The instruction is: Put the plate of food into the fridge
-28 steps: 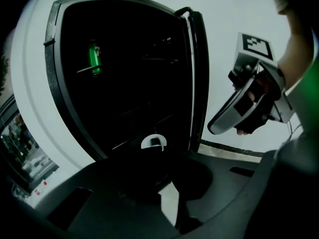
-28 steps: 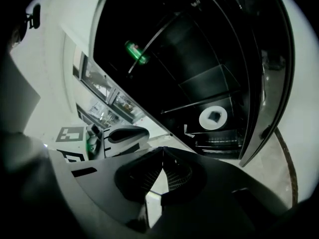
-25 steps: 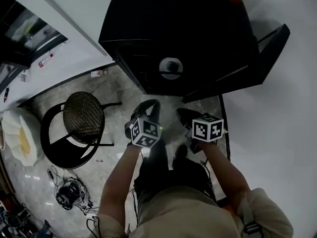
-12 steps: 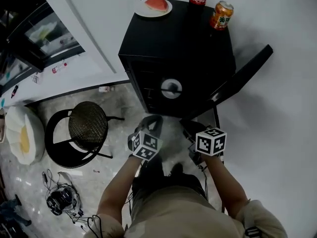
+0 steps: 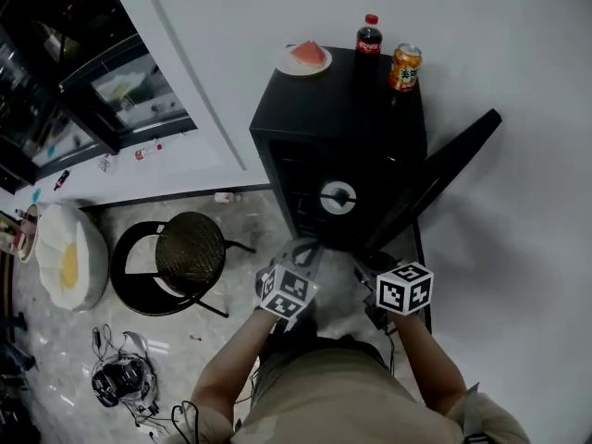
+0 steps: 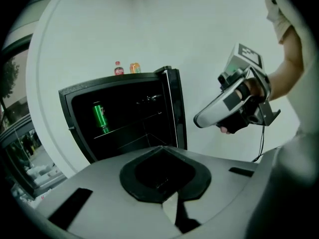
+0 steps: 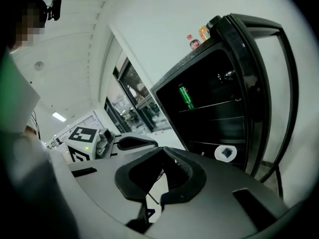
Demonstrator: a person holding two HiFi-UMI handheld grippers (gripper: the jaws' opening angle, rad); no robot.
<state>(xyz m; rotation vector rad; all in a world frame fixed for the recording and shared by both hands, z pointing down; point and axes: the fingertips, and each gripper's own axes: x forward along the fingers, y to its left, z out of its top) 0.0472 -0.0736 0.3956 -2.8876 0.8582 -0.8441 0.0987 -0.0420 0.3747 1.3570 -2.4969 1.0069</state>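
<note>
Both tongs have risen since a second ago. The left tongs [image 5: 303,249] and the right tongs [image 5: 369,265] are closed and hold nothing, before the small black fridge [image 5: 361,109], whose door [image 5: 449,160] stands open. The white plate with a red watermelon slice [image 5: 303,60] rests on the fridge top, near a dark cola bottle [image 5: 368,37] and an orange can [image 5: 404,67].

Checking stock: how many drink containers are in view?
3: cola bottle and orange can on top of the fridge, green can on a shelf inside. More may sit hidden inside.
</note>
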